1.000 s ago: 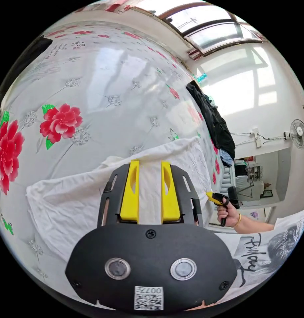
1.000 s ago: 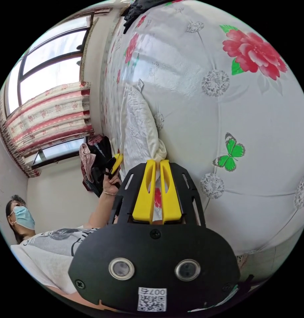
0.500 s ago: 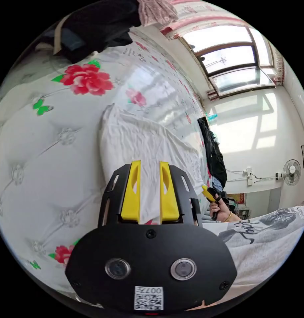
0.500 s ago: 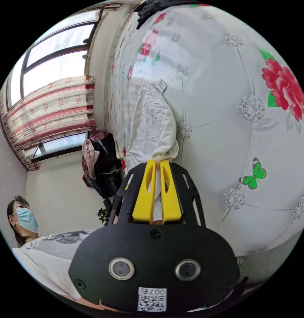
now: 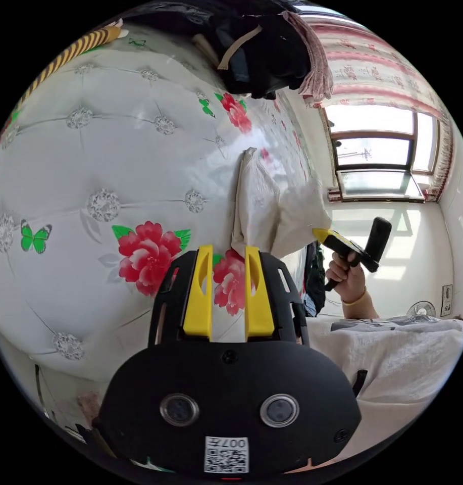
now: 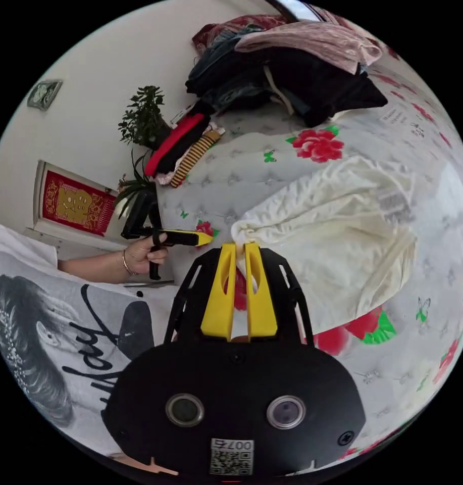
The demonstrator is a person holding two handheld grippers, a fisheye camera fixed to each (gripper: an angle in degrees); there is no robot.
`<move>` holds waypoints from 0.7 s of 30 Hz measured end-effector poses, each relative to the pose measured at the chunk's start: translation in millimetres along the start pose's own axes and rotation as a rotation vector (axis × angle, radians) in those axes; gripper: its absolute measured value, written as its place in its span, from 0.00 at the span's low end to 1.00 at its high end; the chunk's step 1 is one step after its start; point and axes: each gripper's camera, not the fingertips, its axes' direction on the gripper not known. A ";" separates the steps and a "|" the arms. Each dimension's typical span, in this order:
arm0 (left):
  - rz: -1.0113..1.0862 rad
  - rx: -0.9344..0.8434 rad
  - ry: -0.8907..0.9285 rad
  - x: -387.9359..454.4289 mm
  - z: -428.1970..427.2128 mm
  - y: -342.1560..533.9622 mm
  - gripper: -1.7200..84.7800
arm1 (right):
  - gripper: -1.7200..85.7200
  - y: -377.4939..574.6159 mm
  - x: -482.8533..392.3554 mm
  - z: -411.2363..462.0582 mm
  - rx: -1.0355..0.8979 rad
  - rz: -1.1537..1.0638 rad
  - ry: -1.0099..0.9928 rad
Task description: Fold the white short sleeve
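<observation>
My right tongs (image 6: 240,246) are clamped on a corner of the shirt (image 6: 342,222): jaws nearly together, white cloth pinched at the tips. From there the shirt fans away from the tips, sagging, with its far part resting on the bed (image 6: 251,166).

Left gripper view shows the same thing from the other side: right tongs (image 5: 323,234), held in my hand (image 5: 348,277), bite the raised corner of the shirt (image 5: 271,212). Cloth hangs between that corner and the bed (image 5: 90,166).

My left tongs (image 5: 227,248): jaws apart, nothing between them, just the red flower print of the bed showing through the gap. The shirt's lower edge sits just past the tip of one jaw; can't tell whether it touches. No grip there.

In the right gripper view the left tongs (image 6: 201,238) are near the right tips, beside the pinched corner, held in my other hand (image 6: 140,255). From this angle I can't tell their jaw gap.

Clothes pile (image 6: 292,65) lies on the bed well beyond the shirt, far from both tongs.
</observation>
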 end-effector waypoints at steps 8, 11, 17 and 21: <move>-0.001 -0.085 0.061 -21.4 -1.8 -0.6 0.14 | 0.07 43.8 58.6 13.1 0.018 0.240 -0.167; 0.005 -0.109 0.127 -26.6 -1.8 -9.7 0.16 | 0.07 96.6 118.6 -11.9 0.113 0.477 -0.225; 0.019 -0.177 0.221 -28.1 1.3 -30.2 0.18 | 0.07 190.3 190.1 -16.3 0.305 0.834 -0.391; 0.035 -0.212 0.244 -29.1 3.1 -39.0 0.17 | 0.06 190.4 203.9 5.9 0.291 0.847 -0.452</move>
